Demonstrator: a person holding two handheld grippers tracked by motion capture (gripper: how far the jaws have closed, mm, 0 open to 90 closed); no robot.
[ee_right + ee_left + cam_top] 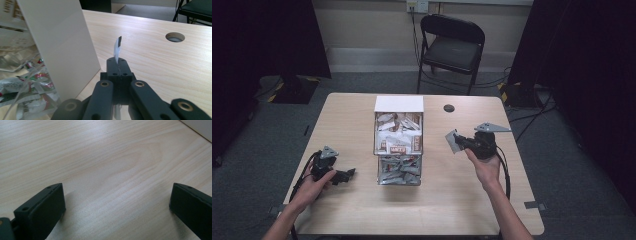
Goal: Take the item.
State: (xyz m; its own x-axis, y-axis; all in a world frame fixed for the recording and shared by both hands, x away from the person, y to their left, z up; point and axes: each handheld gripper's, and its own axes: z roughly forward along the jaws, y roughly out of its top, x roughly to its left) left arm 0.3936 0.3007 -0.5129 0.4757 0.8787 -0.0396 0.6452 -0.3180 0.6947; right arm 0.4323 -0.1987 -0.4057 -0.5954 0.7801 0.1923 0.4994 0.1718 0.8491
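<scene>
- Between the right gripper (117,65)'s closed jaws sits a thin sachet (117,48), pinched at its lower edge — held above the table (462,200), right of the clear box (399,145).
- Keep that pinch firm; a packet this flimsy would likely slip or fold.
- Left gripper (116,202) rests wide open on bare wood — empty, well clear.

Bare table (352,107) lies open on both sides; only the clear packet box (399,150) blocks the middle.

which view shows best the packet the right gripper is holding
The high view: the flat grey packet shows its broad face, clamped in the right gripper. The right gripper view shows that packet edge-on, a thin sliver between shut jaws.
</scene>
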